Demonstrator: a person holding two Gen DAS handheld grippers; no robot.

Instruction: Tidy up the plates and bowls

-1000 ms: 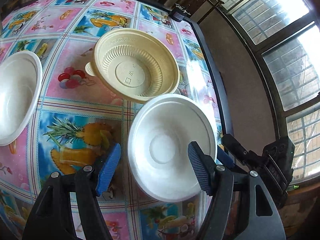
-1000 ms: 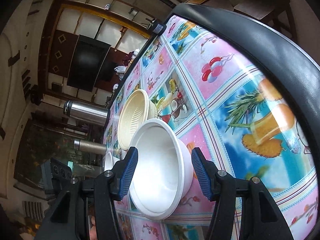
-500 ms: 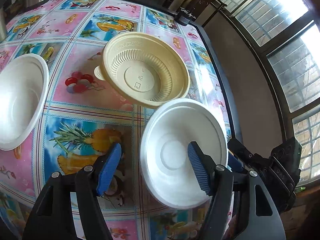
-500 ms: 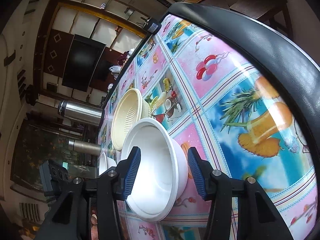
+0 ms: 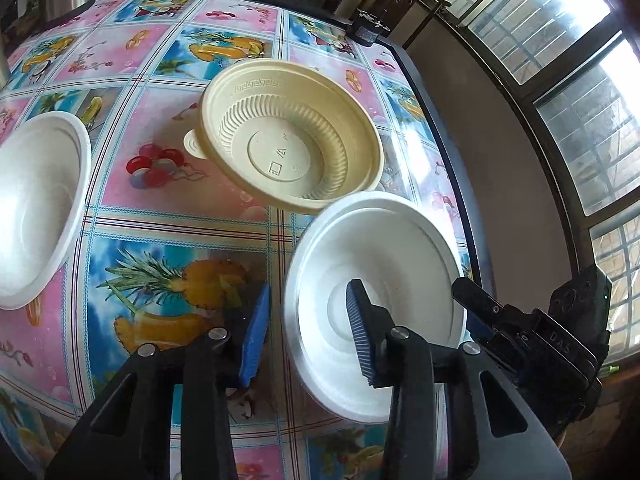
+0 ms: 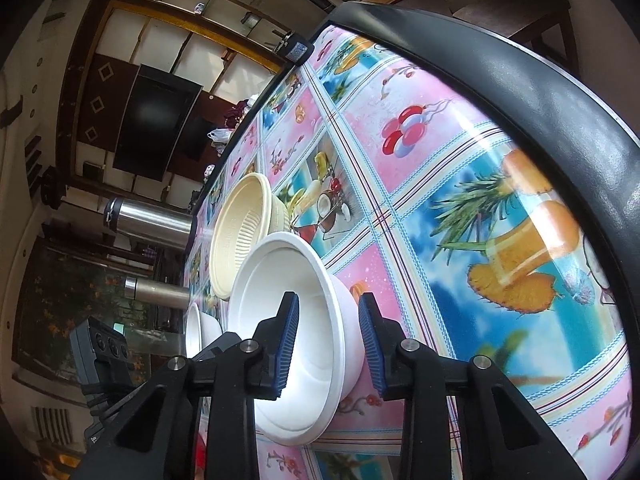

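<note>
A white bowl (image 5: 380, 264) (image 6: 280, 280) sits near the table's right edge, just in front of a tan ribbed bowl (image 5: 288, 136) (image 6: 236, 232). My left gripper (image 5: 308, 336) is open and straddles the white bowl's left rim, one pad outside and one inside, with a gap showing. My right gripper (image 6: 328, 344) straddles the opposite rim, its jaws narrowed close around the wall but open. One of its black fingers (image 5: 476, 300) shows past the bowl's right rim. A second white bowl (image 5: 32, 208) (image 6: 194, 328) lies at the far left.
The table (image 5: 168, 220) carries a glossy fruit-print cloth with a black edge (image 6: 520, 92). Two steel flasks (image 6: 148, 222) stand beyond the bowls. A small black device (image 5: 366, 32) sits at the far edge. Windows (image 5: 580, 120) run along the right side.
Both grippers have moved in over the white bowl's rims, and both pairs of fingers have narrowed markedly. The bowls have kept their places on the table.
</note>
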